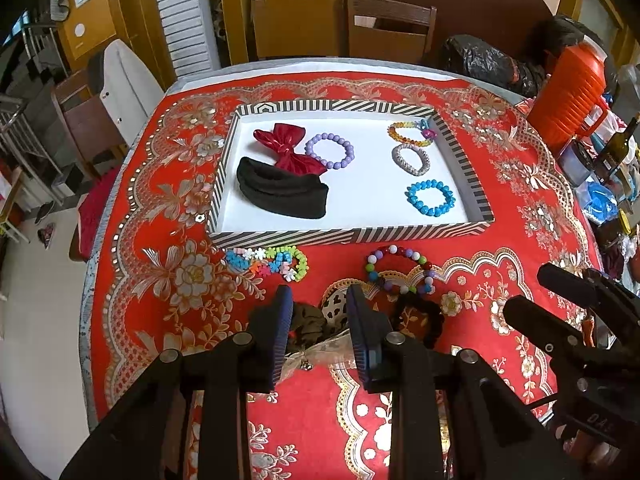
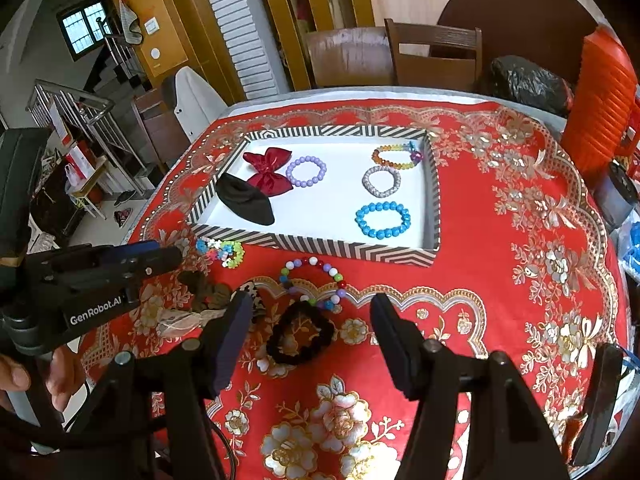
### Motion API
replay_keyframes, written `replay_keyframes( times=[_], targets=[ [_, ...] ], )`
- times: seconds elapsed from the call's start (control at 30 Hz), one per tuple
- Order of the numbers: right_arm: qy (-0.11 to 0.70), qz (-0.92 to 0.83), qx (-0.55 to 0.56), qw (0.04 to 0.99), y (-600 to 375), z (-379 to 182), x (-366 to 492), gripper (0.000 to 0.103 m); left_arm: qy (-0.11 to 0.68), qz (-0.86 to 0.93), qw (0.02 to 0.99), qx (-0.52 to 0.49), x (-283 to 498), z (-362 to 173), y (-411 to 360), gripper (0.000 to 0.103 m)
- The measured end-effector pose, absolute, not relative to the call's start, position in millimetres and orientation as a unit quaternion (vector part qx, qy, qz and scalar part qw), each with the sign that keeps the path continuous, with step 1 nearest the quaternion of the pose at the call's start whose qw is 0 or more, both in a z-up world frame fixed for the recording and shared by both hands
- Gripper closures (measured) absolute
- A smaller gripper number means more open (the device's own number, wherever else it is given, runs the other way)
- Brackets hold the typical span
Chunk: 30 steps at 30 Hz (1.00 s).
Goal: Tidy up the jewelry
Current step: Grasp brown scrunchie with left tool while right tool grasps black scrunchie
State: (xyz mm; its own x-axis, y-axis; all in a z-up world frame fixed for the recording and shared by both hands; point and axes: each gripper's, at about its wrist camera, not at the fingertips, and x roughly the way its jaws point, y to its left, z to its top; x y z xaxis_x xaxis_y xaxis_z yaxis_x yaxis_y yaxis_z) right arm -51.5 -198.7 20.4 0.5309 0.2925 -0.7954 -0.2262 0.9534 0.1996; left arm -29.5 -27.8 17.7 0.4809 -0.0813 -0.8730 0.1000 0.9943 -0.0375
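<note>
Right wrist view shows the right gripper (image 2: 310,330) spread wide and empty, straddling the fuzzy black hair-tie ring (image 2: 300,334) at lower centre, below the striped white-floored tray (image 2: 352,250); left gripper (image 2: 160,258) farther left.

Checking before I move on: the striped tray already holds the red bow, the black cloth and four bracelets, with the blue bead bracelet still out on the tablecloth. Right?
Not quite. The blue bead bracelet already lies inside the striped tray, as the left wrist view shows. The red bow, the black cloth and four bracelets are in the tray as you say.
</note>
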Motion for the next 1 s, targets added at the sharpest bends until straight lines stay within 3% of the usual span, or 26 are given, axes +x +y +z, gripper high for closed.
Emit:
replay_keyframes(
  times=[0.57,0.77,1.0],
  targets=[
    [0.492,0.146,0.027,0.858,-215,-7,-52,0.039,0.526,-0.037,0.849,-0.012,-16,16,23,0.087],
    [0.51,0.144,0.04,0.847,-227,-30,-53,0.039,0.558,-0.047,0.826,-0.066,-19,0,51,0.087],
    [0.523,0.16,0.046,0.836,-218,-48,-45,0.039,0.587,-0.069,0.804,-0.063,-30,-24,41,0.087]
  ],
)
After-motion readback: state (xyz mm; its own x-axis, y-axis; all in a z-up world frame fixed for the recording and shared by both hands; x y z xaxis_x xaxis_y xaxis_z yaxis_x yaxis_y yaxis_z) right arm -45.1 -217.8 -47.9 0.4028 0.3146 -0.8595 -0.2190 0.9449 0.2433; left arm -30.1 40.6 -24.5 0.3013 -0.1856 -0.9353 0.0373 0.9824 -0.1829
